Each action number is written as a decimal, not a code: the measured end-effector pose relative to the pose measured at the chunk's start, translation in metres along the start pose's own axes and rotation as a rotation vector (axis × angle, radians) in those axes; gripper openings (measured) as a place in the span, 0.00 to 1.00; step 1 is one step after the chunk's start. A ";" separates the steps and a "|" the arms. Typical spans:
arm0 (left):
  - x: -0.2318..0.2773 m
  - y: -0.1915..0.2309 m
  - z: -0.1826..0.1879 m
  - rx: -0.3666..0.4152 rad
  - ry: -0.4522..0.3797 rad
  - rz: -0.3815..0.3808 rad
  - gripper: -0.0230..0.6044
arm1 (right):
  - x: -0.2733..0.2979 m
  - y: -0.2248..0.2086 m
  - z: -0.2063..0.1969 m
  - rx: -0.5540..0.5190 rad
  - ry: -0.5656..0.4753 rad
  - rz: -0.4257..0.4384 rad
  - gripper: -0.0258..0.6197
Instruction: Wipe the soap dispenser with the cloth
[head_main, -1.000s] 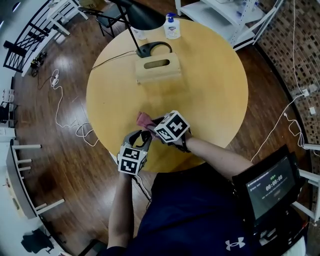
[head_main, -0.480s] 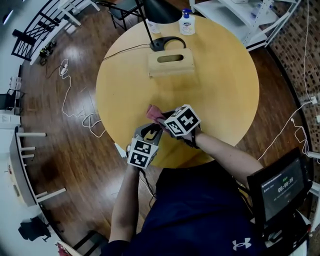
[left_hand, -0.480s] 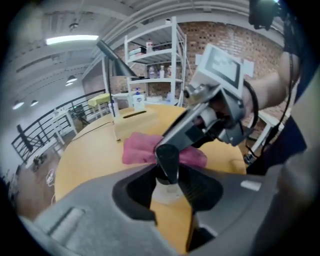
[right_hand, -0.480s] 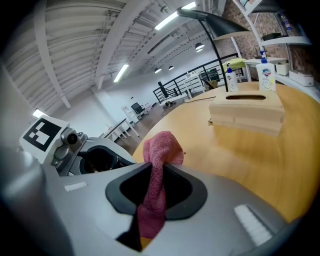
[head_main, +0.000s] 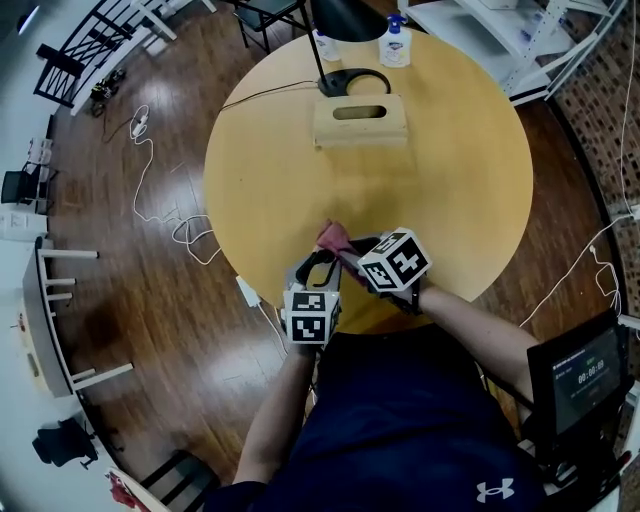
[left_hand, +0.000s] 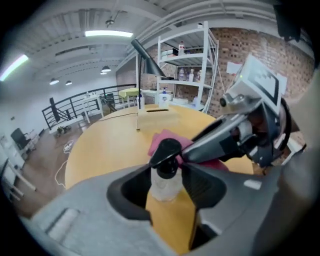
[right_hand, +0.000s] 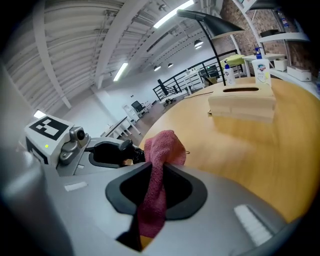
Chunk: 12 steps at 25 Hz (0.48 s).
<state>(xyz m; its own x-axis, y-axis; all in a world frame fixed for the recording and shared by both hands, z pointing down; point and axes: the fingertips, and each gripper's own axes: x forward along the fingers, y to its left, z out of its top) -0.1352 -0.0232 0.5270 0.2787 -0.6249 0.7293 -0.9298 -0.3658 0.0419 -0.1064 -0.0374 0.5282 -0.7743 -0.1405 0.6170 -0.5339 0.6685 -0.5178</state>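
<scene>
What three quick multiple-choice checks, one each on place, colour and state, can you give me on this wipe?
1. Where is the black-pump soap dispenser?
A beside the lamp
B between the left gripper's jaws
C on the floor

2. What colour is the cloth?
A pink
B white
C blue

3. The right gripper is:
A open and empty
B shut on the cloth
C shut on the wooden box

Key:
1 B: the left gripper view shows it held between those jaws, which have just been opening.
2 A: it reads pink in every view.
3 B: the cloth is pinched between its jaws.
</scene>
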 end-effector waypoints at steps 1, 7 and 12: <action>0.002 0.000 -0.001 0.015 -0.008 0.014 0.33 | 0.001 0.000 0.003 -0.009 0.005 -0.008 0.15; 0.005 0.002 0.002 0.182 -0.017 -0.141 0.25 | 0.031 -0.012 0.035 -0.085 0.029 -0.005 0.15; 0.002 0.010 -0.004 0.223 0.032 -0.226 0.32 | 0.018 -0.003 0.022 -0.065 0.019 0.012 0.15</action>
<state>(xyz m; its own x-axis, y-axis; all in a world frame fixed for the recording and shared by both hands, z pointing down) -0.1450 -0.0253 0.5314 0.4608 -0.4899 0.7400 -0.7685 -0.6373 0.0566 -0.1263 -0.0579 0.5280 -0.7737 -0.1190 0.6222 -0.5009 0.7163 -0.4858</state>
